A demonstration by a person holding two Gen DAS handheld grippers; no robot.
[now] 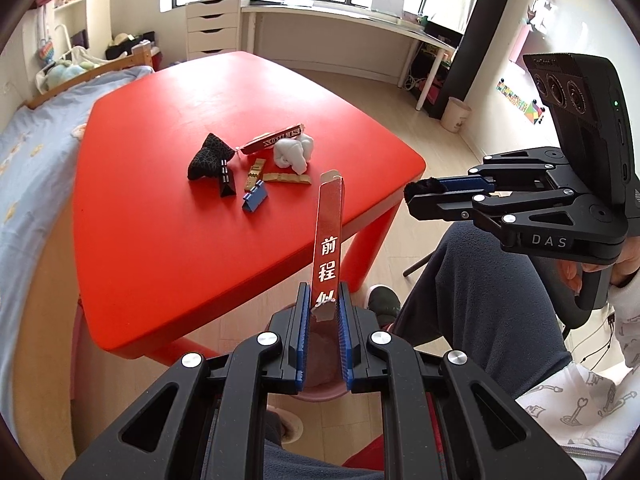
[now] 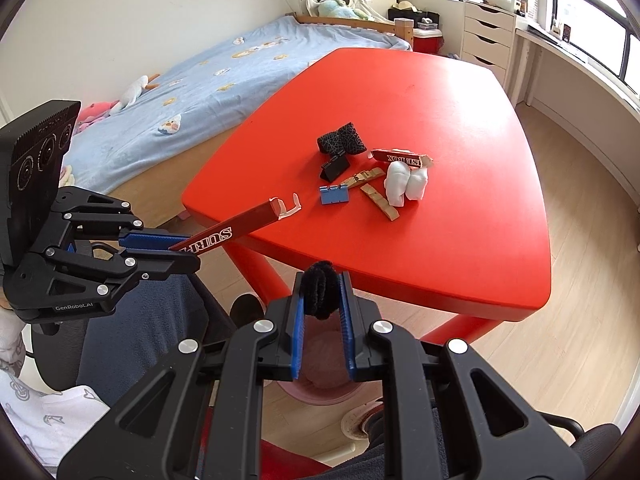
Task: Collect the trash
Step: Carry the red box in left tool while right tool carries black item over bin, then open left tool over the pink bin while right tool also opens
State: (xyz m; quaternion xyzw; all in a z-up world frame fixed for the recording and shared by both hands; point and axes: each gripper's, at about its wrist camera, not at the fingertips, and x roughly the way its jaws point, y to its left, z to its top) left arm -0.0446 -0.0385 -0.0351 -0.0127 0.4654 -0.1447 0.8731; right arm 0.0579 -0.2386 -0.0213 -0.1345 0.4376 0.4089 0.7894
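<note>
While the left wrist view shows white Chinese characters on one face of the long red cardboard box strip [image 1: 328,248], the right wrist view shows another face printed "SURP" in white, with a torn white end reaching over the red table [image 2: 460,248] edge. The left gripper [image 1: 324,312] clamps this strip narrowly between its ribbed blue pads. The right gripper [image 2: 322,300] pinches a fuzzy black pipe-cleaner bundle [image 2: 320,290], jaws nearly closed around it; in the left view only a tuft shows at that gripper's tip at right centre.

Below both pairs of jaws sits a round pink bin [image 2: 320,384], its contents unclear. On the glossy tabletop, mid-frame, lies a cluster: a black pouch with a white web pattern [image 2: 342,141], a second torn red box piece [image 2: 400,159], a crumpled white tissue [image 2: 406,184], two wooden clothespins [image 2: 378,202], a black binder clip [image 2: 335,168] and a blue binder clip [image 2: 334,195]. A cream wastebasket [image 1: 455,114] stands on the floor at right in the left view.
</note>
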